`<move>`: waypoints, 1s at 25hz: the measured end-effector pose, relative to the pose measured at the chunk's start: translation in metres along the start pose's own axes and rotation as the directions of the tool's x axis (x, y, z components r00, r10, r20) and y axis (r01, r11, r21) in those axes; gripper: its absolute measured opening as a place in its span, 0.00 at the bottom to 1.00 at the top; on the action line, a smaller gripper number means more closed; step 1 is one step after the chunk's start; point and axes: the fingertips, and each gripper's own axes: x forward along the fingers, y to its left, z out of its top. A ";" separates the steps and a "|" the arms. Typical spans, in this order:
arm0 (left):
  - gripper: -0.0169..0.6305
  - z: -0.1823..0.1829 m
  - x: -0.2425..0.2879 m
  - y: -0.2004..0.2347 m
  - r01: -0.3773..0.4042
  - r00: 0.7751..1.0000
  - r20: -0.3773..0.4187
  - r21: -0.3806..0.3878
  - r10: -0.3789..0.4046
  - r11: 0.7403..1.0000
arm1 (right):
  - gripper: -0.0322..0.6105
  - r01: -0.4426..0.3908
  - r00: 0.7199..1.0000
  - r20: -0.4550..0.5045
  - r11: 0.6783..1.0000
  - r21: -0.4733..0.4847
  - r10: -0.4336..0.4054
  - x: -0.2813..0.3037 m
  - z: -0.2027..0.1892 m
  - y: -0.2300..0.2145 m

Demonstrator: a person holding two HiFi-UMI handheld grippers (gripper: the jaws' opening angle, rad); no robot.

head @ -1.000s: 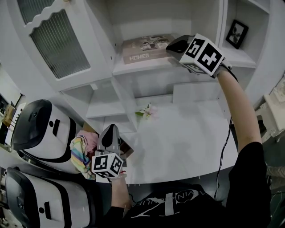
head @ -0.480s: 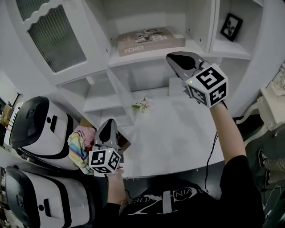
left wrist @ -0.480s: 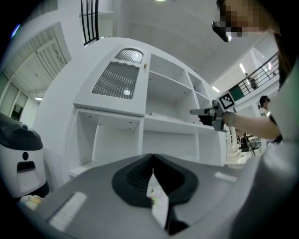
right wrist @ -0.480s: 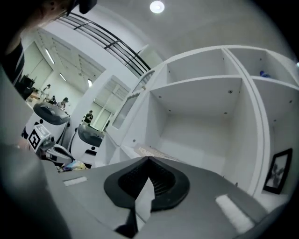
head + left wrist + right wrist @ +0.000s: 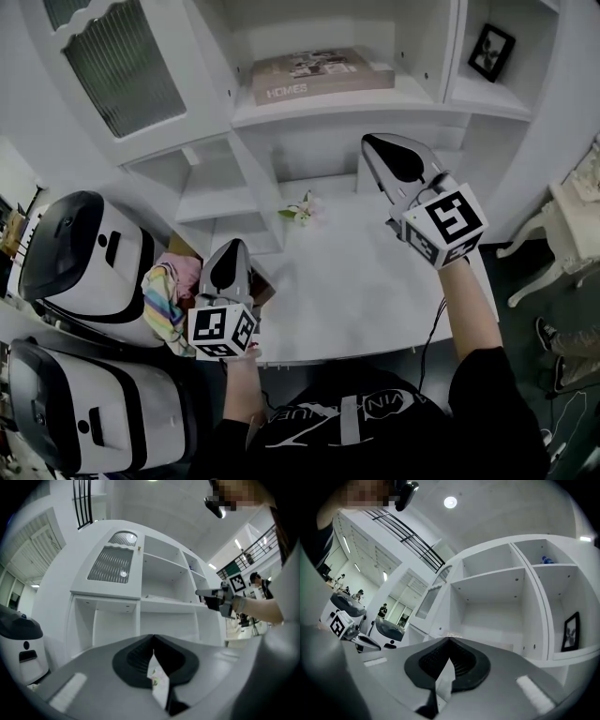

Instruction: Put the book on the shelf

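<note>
The book [image 5: 319, 73], beige with "HOMES" on its cover, lies flat on the middle shelf [image 5: 337, 105] of the white unit, with nothing touching it. My right gripper [image 5: 372, 142] hovers below and in front of that shelf, over the white table, shut and empty. My left gripper [image 5: 231, 246] is held low at the table's left front corner, also shut with nothing in it. In the left gripper view the right gripper [image 5: 206, 594] shows in front of the shelves. In the right gripper view the jaws [image 5: 449, 641] meet and point up at the shelf bay.
A framed picture [image 5: 494, 52] stands in the right bay. A flower sprig [image 5: 302, 210] lies at the back of the white table [image 5: 375, 291]. Two white-and-black machines [image 5: 84, 262] [image 5: 94, 422] and a striped cloth [image 5: 169, 314] are at the left, a white chair [image 5: 562, 244] at the right.
My right gripper has drawn back from the book on the shelf, coming down and toward me over the table. The book stays on the shelf. The left gripper has barely moved.
</note>
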 end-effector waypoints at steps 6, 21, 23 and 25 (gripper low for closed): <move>0.03 0.004 0.000 -0.004 -0.002 1.000 0.027 -0.005 0.002 1.000 | 0.06 0.021 1.000 0.014 0.996 0.088 -0.023 -0.014 -0.013 0.009; 0.03 0.006 -0.005 -0.009 -0.032 0.999 0.042 0.032 0.031 0.999 | 0.06 0.069 0.998 -0.030 0.978 0.199 -0.064 -0.039 -0.054 0.019; 0.03 0.005 -0.007 -0.010 -0.036 0.998 0.044 0.036 0.034 0.999 | 0.06 0.074 0.997 -0.029 0.974 0.214 -0.069 -0.042 -0.057 0.020; 0.03 0.005 -0.008 -0.011 -0.039 0.998 0.045 0.034 0.037 0.999 | 0.06 0.077 0.997 -0.033 0.972 0.222 -0.072 -0.045 -0.060 0.020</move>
